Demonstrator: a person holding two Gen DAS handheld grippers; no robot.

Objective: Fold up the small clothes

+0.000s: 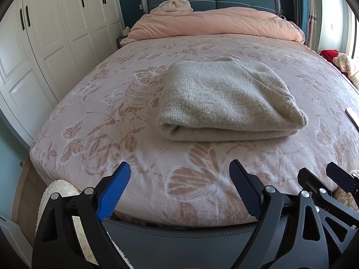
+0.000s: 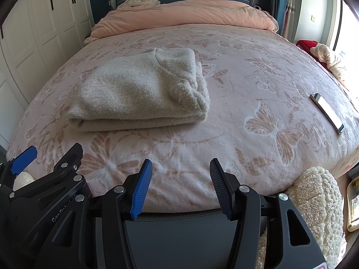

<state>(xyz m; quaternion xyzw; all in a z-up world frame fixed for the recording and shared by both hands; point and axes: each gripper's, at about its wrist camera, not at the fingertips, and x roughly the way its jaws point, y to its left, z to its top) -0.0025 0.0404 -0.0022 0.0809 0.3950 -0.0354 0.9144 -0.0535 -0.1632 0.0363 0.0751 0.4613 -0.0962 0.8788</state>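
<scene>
A beige knit sweater (image 1: 226, 98) lies folded into a thick rectangle on the pink butterfly-print bed cover (image 1: 112, 116); it also shows in the right wrist view (image 2: 139, 92). My left gripper (image 1: 179, 168) is open and empty, held near the foot edge of the bed, well short of the sweater. My right gripper (image 2: 181, 165) is open and empty, beside the left one at the foot edge, with the sweater ahead and to its left. The right gripper (image 1: 323, 174) shows at the lower right of the left wrist view, and the left gripper (image 2: 51, 154) at the lower left of the right wrist view.
A phone (image 2: 327, 112) lies on the bed's right side. A pink duvet (image 2: 184, 13) is bunched at the headboard. White wardrobes (image 1: 44, 44) stand left. A fluffy cream throw (image 2: 314, 201) hangs at the bed's right foot corner. Red and cream items (image 2: 318, 51) sit far right.
</scene>
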